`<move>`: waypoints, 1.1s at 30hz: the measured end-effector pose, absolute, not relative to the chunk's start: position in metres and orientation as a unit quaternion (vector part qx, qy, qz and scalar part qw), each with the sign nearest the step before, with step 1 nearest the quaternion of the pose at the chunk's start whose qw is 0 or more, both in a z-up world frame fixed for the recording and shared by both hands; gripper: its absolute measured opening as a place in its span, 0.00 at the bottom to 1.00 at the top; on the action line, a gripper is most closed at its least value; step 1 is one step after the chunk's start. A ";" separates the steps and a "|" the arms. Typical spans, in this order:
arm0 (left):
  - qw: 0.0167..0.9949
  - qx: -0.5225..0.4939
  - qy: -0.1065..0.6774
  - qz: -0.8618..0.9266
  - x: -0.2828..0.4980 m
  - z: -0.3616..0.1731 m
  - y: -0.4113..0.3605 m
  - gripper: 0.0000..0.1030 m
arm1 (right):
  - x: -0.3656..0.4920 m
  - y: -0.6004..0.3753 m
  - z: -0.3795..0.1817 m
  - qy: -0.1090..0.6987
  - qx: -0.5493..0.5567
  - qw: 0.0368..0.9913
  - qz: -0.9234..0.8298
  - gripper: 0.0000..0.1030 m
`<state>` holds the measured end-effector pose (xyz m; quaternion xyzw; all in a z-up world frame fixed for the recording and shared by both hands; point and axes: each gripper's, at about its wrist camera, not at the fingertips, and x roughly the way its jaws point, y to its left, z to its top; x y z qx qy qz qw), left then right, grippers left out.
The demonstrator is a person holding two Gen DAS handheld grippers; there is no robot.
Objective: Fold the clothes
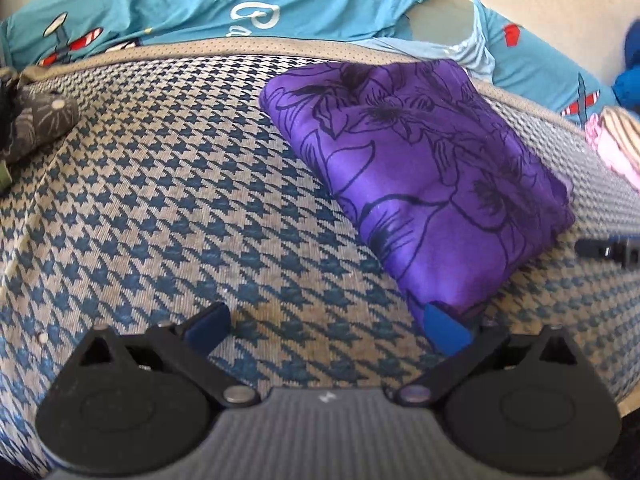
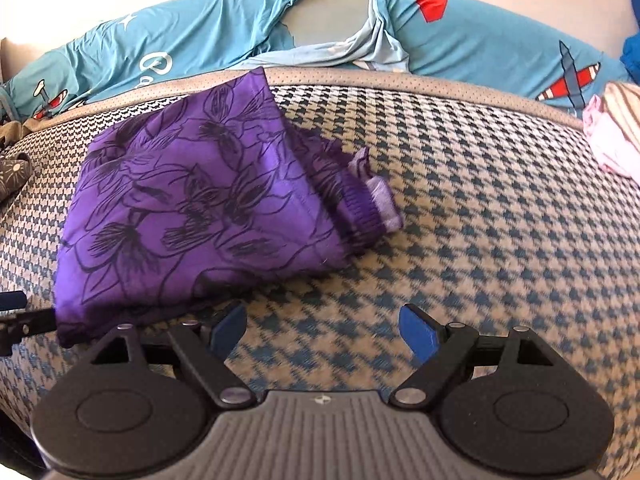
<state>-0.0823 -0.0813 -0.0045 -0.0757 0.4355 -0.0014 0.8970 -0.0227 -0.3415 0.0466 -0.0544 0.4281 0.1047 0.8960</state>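
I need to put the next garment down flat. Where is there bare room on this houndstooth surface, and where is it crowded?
Bare houndstooth cover lies left of the folded purple garment, up to the dark patterned cloth. More is bare between the purple garment's right side and the pink and striped clothes. Both grippers hang open, holding nothing. The back edge is crowded with blue printed fabric.

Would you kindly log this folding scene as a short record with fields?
surface: houndstooth cushion
garment: purple floral garment, folded, lying flat on the cushion
garment detail: ribbed waistband sticks out at one side
left gripper: jaws open, one fingertip at the garment's near corner
right gripper: jaws open, nothing between them
behind: teal printed sheet
far edge: pink striped clothes
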 end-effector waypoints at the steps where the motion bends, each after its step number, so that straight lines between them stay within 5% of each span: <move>1: 0.897 -0.068 0.436 0.000 -0.082 -0.005 -0.084 1.00 | -0.020 -0.344 0.046 0.429 -0.054 0.896 0.106 0.81; 21: 0.899 -0.023 0.437 0.000 -0.082 -0.010 -0.093 1.00 | -0.001 -0.355 0.040 0.455 0.016 0.885 0.098 0.81; 33: 0.899 -0.130 0.417 -0.022 -0.083 0.007 -0.059 1.00 | -0.003 -0.362 0.047 0.429 0.038 0.895 0.112 0.82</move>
